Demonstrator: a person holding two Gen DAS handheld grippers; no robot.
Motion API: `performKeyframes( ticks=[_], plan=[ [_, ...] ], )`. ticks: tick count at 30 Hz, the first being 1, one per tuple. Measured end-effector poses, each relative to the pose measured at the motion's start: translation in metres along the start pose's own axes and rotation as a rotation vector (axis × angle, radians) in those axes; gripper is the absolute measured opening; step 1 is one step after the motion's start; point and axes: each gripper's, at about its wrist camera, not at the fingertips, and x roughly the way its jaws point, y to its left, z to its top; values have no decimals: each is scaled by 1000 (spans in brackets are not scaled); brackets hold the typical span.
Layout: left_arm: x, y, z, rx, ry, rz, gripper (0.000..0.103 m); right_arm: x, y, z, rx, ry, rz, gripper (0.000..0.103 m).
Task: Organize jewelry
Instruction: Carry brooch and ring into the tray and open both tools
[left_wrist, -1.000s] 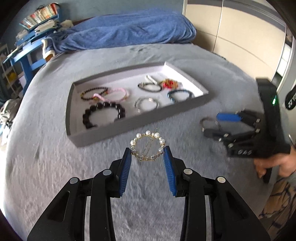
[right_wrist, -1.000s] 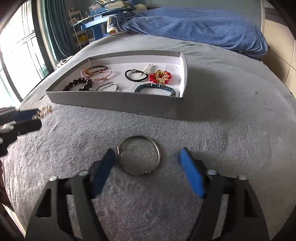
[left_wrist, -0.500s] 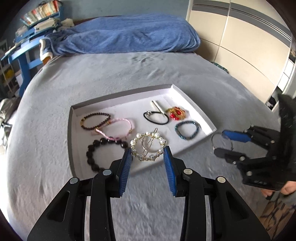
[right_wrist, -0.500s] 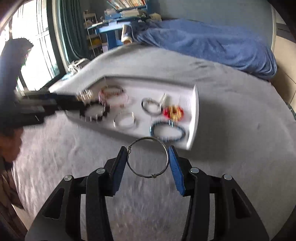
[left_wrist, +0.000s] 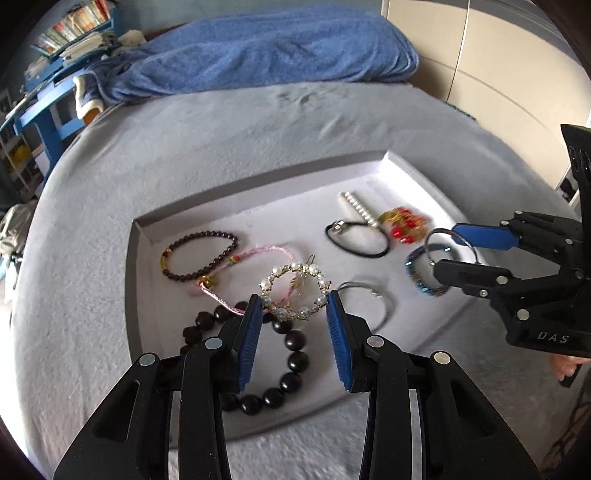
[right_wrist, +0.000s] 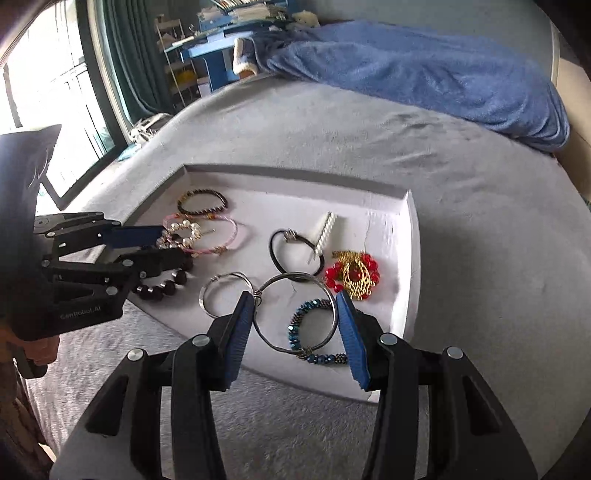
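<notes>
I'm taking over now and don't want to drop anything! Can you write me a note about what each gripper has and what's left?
Left gripper: shut on the pearl ring, over the white tray.
Right gripper: shut on the silver wire bangle, over the tray's near right part.
Done: seven pieces lie in the tray, including the black bead bracelet and blue bead bracelet.
Left: set both held pieces on bare tray floor, then open.

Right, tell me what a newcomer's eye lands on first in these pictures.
First, the two grippers over the white tray on the grey bed: the left gripper pinches a pearl ring ornament, the right gripper a plain wire bangle. Next, the red and gold piece near the tray's right wall, and the big dark bead bracelet at its near left.
</notes>
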Motion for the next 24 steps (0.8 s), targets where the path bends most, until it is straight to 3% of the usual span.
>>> performKeyframes(
  ticks=[13,17,20,24],
  plan=[
    [17,-10,-5,27,23,18,38,37,11,-3,-14,64,-10,47],
    [12,-7,-7,-10,15,15,59,33,6,-1,16,45,-4,59],
    [4,-5,-9,-28,-10,8,62,18,2,-3,53,-6,6,63],
    [-13,-5,-13,-36,-53,15,74,-1,-5,-10,102,-59,-3,71]
  ],
)
